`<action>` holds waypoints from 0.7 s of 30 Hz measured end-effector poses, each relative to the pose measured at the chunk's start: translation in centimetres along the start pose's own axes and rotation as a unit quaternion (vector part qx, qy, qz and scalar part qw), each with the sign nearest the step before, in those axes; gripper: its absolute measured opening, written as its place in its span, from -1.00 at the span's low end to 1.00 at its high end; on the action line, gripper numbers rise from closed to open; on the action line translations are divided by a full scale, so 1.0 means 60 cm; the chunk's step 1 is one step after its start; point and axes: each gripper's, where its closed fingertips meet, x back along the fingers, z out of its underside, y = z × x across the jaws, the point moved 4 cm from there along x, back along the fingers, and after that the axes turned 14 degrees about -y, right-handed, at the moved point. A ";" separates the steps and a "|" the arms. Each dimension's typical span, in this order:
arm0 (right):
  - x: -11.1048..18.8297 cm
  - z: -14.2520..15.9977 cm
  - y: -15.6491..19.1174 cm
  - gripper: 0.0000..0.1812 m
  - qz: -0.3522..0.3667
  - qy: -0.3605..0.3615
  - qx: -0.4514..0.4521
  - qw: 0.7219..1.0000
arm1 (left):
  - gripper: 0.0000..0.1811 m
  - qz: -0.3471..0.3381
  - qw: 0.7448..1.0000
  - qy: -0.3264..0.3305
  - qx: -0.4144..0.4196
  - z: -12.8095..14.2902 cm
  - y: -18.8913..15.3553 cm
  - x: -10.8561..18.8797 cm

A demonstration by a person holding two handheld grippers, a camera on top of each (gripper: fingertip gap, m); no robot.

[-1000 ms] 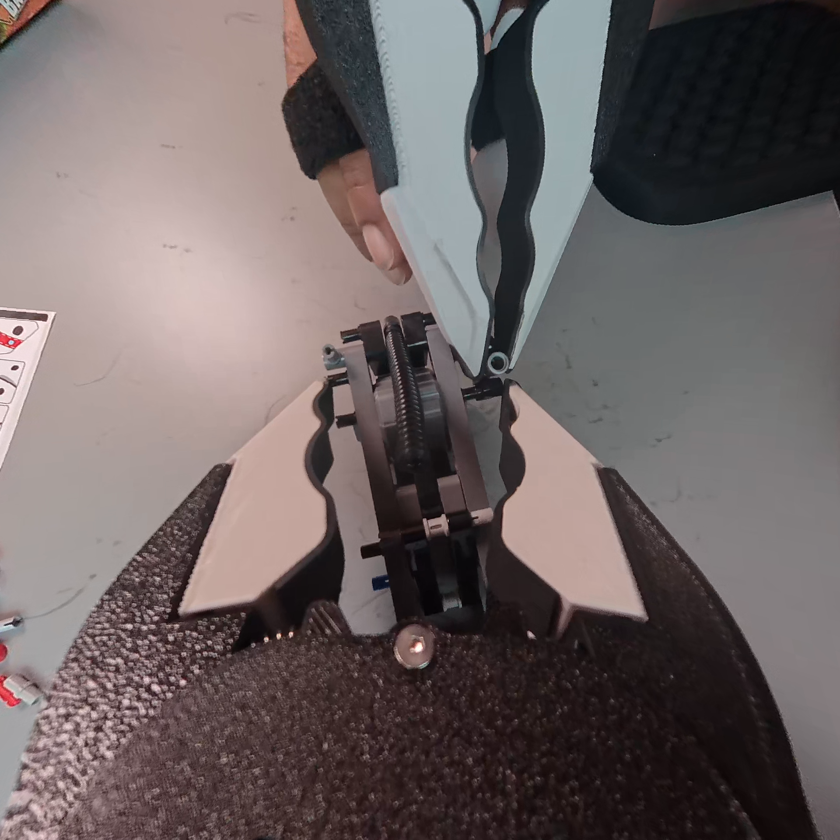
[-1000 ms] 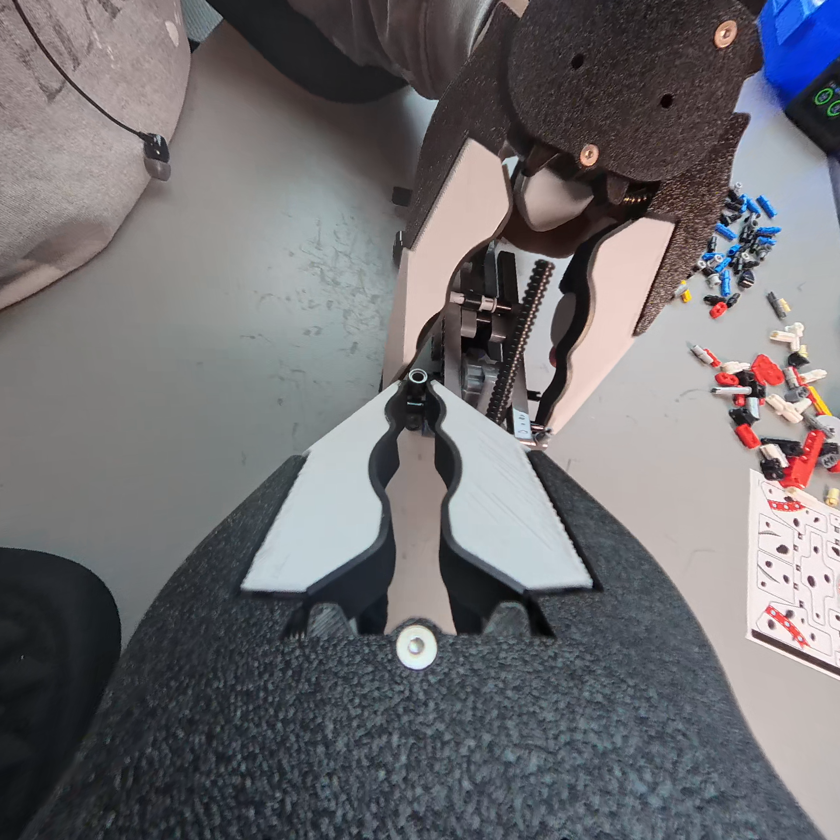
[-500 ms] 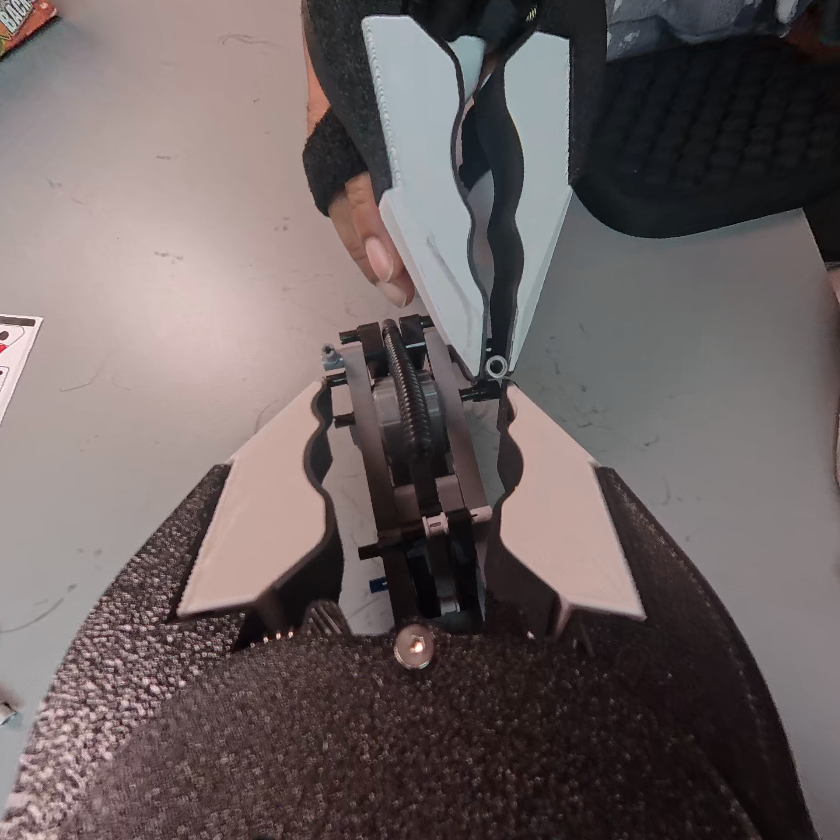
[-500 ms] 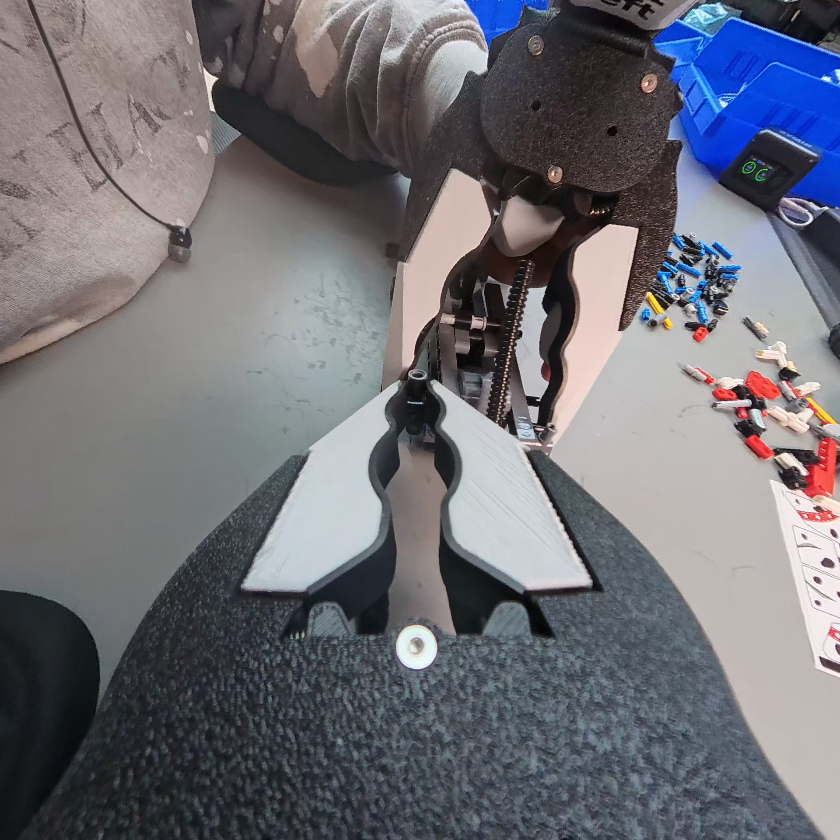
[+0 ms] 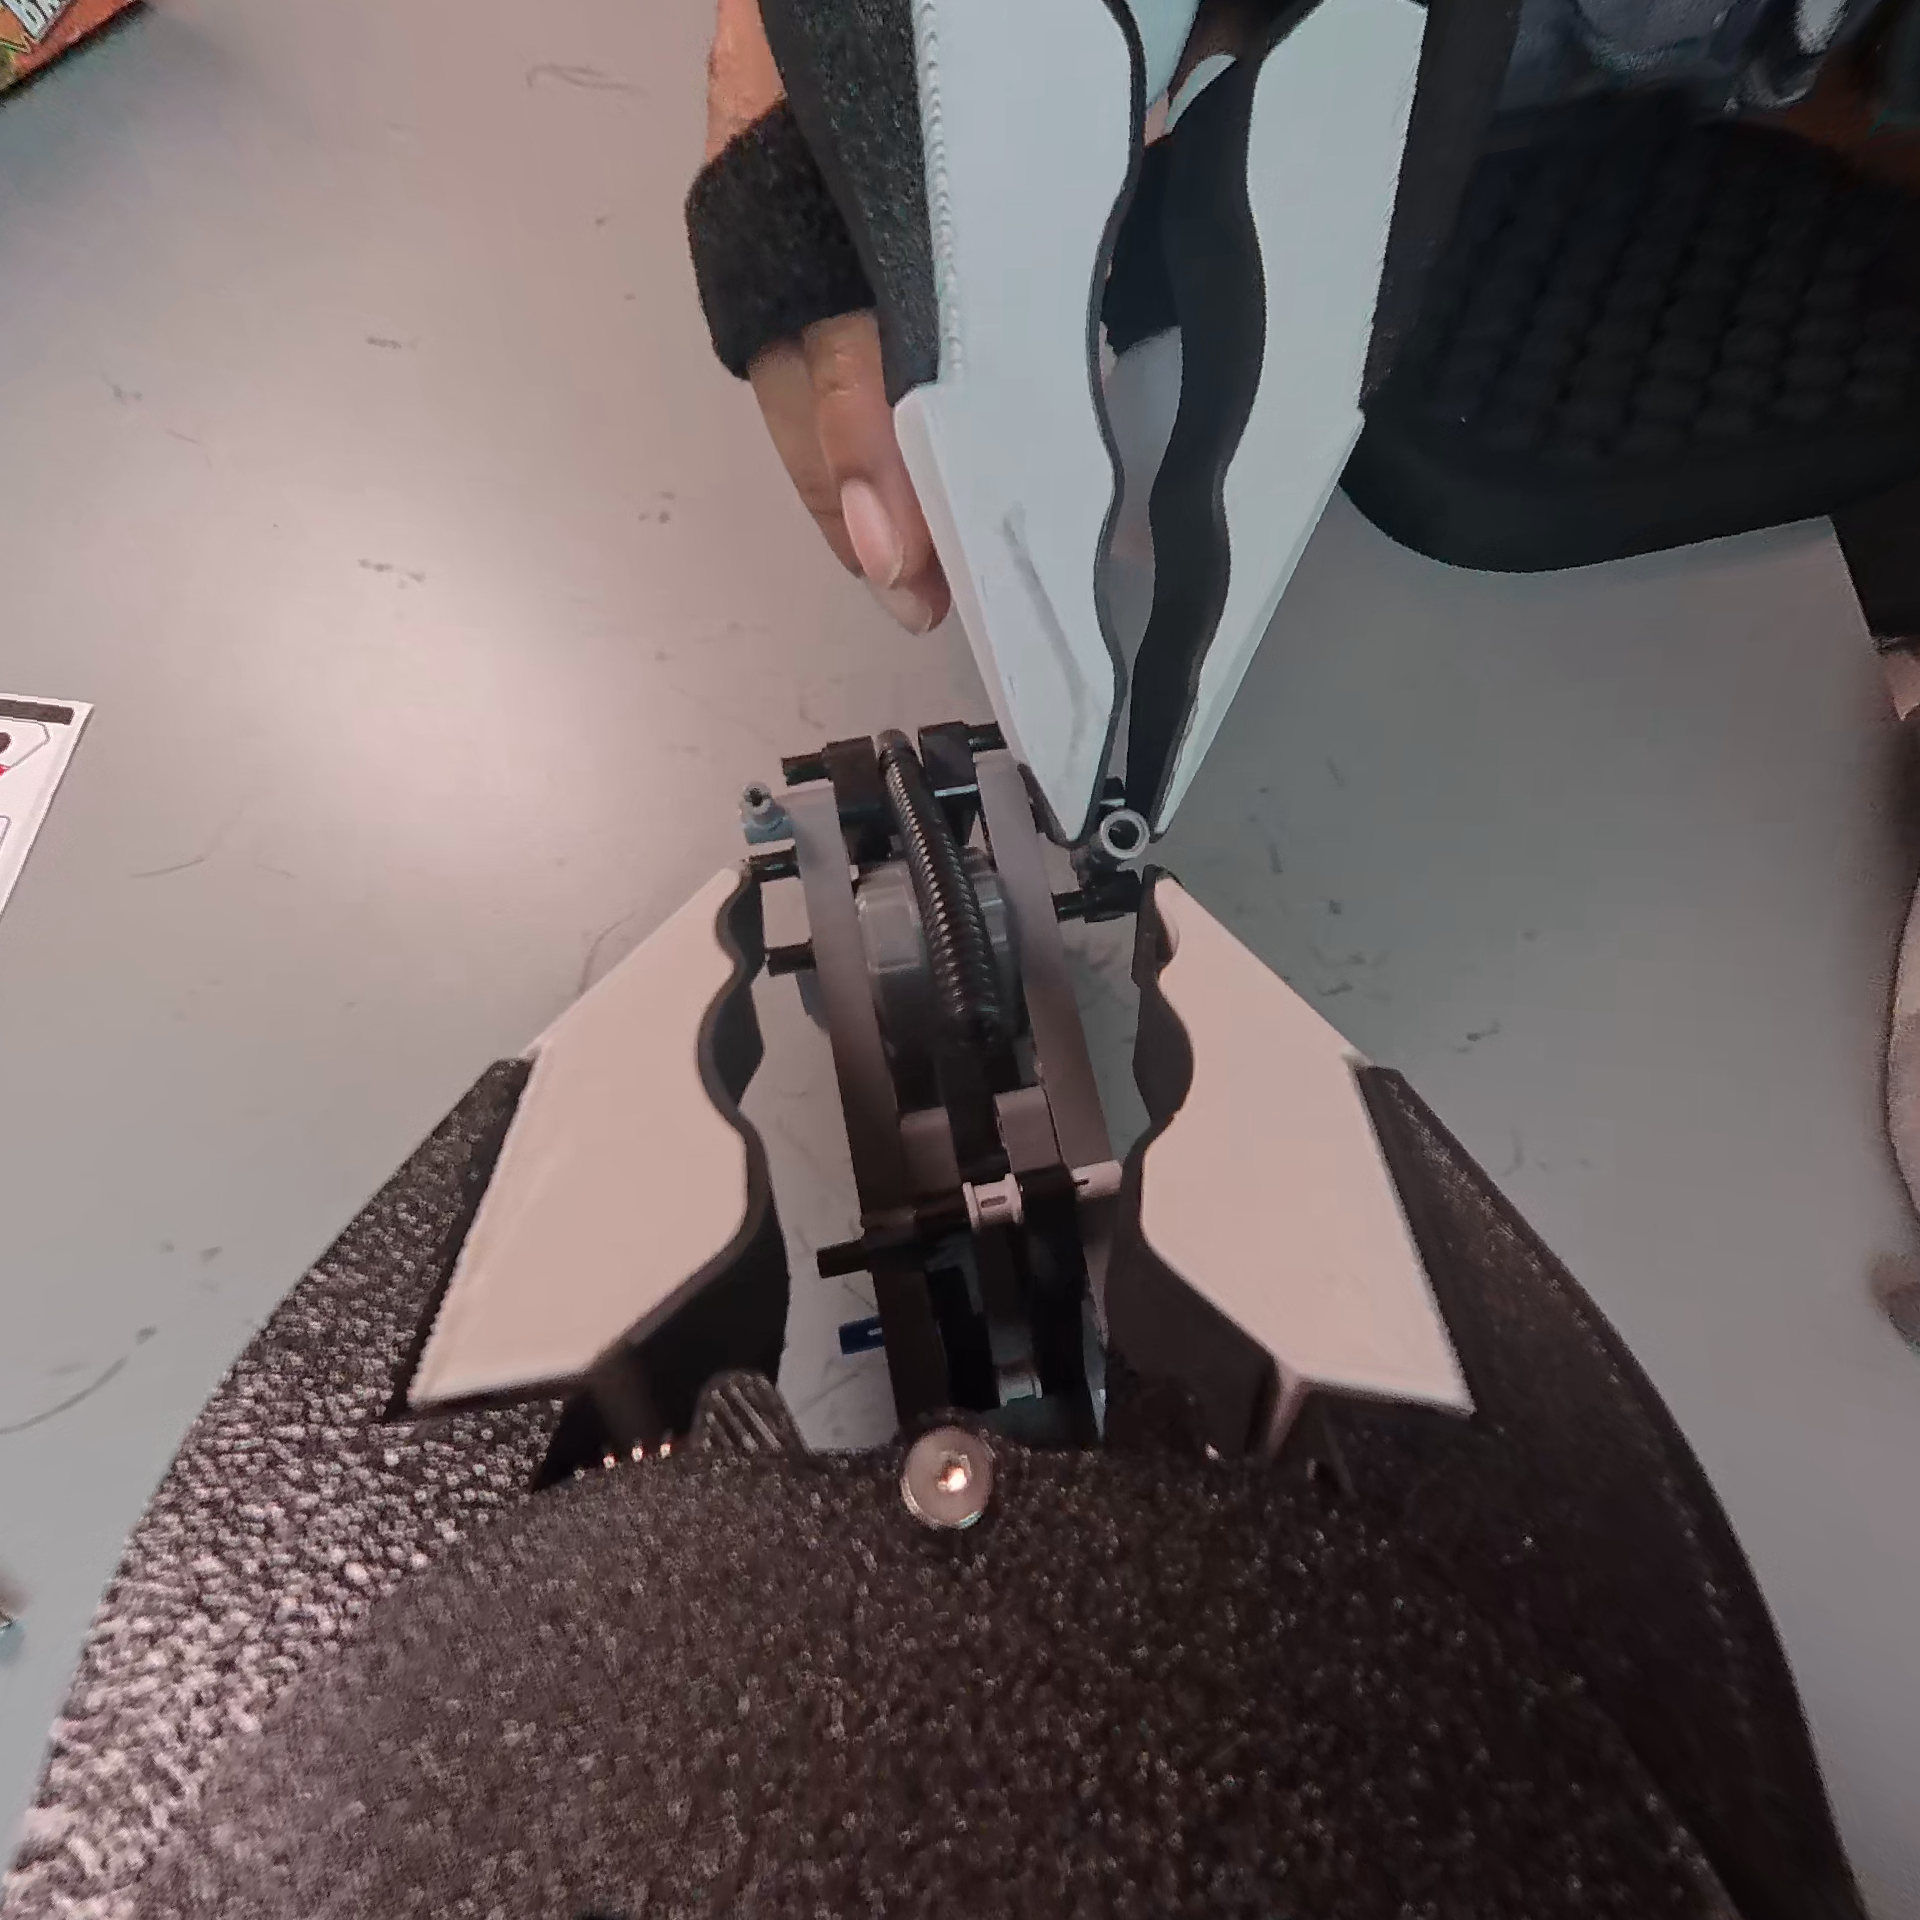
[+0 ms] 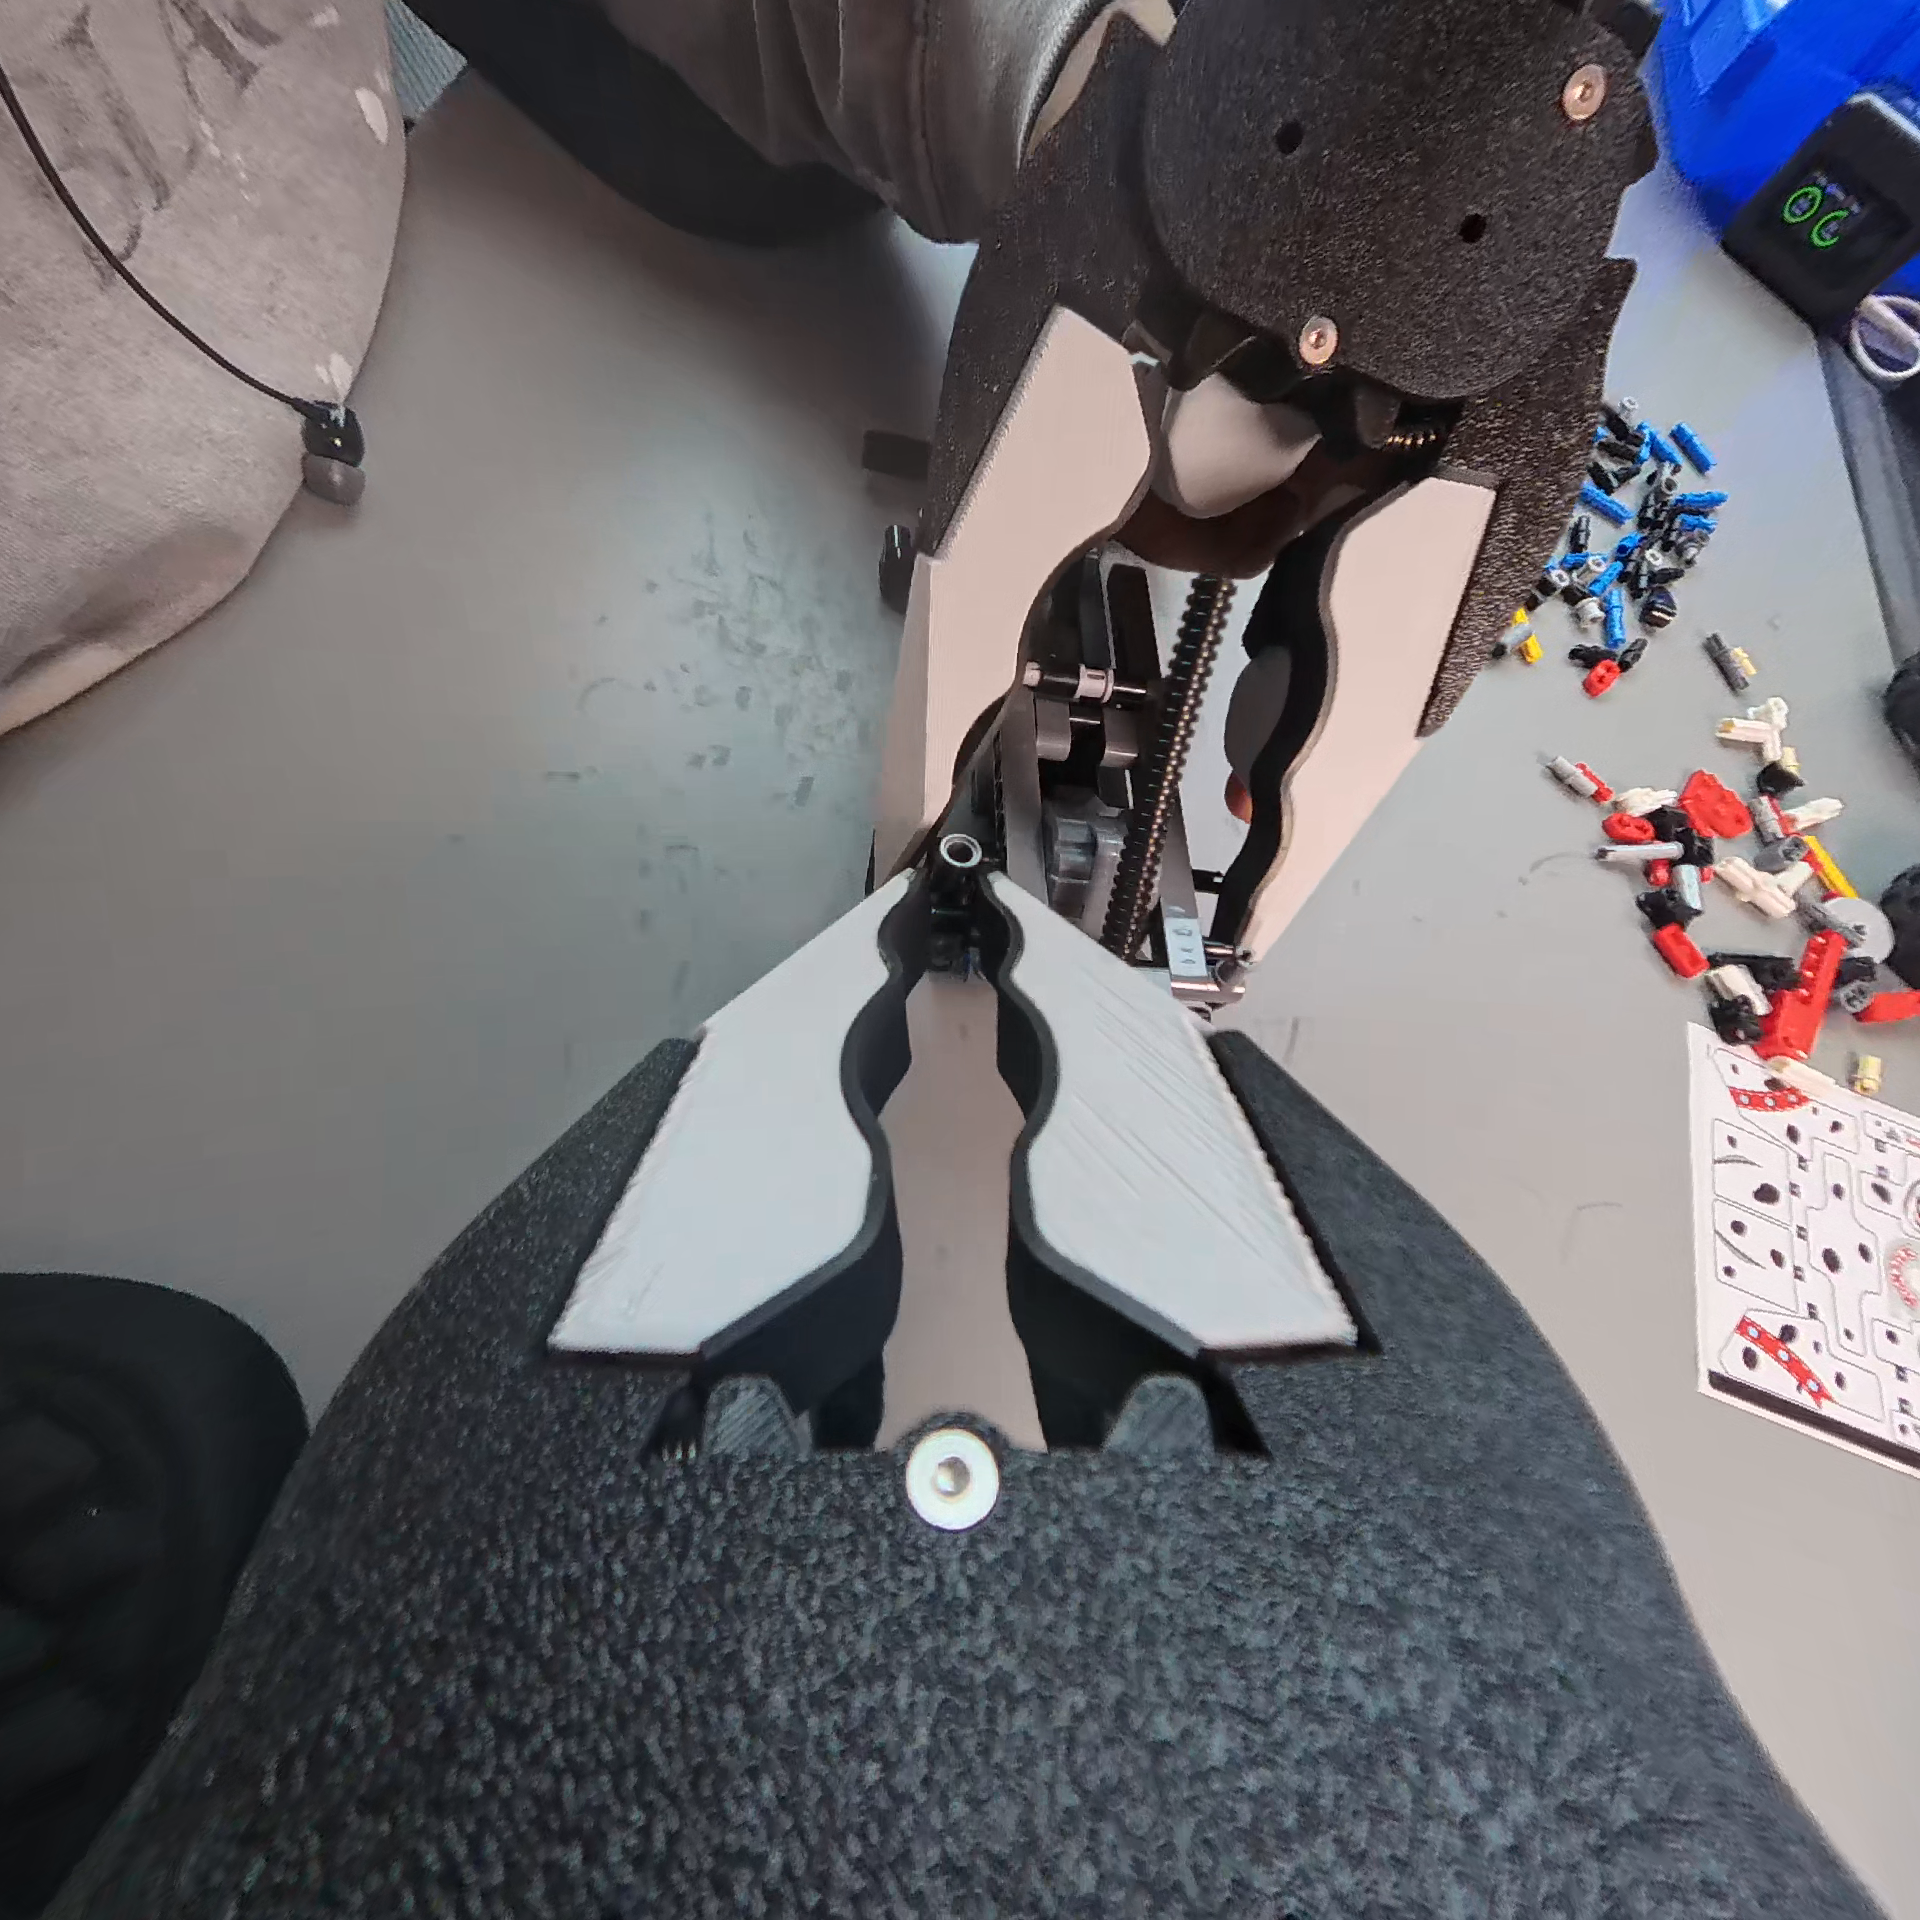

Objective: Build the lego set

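Grey-and-black lego assembly (image 5: 940, 1049) stands on the grey table (image 5: 364, 540) between the left gripper (image 5: 945, 894)'s wide-spread fingers; right gripper (image 6: 951, 883) pinches a small black connector (image 6: 954, 873) against its far right side.

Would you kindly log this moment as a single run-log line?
left gripper: around chassis, jaw contact unclear | right gripper: shut on pin at chassis edge | loose parts on table
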 end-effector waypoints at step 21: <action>-0.012 -0.007 0.000 -0.92 -0.058 0.040 0.001 0.998 | -0.18 0.000 1.000 0.009 -0.017 0.004 -0.006 0.003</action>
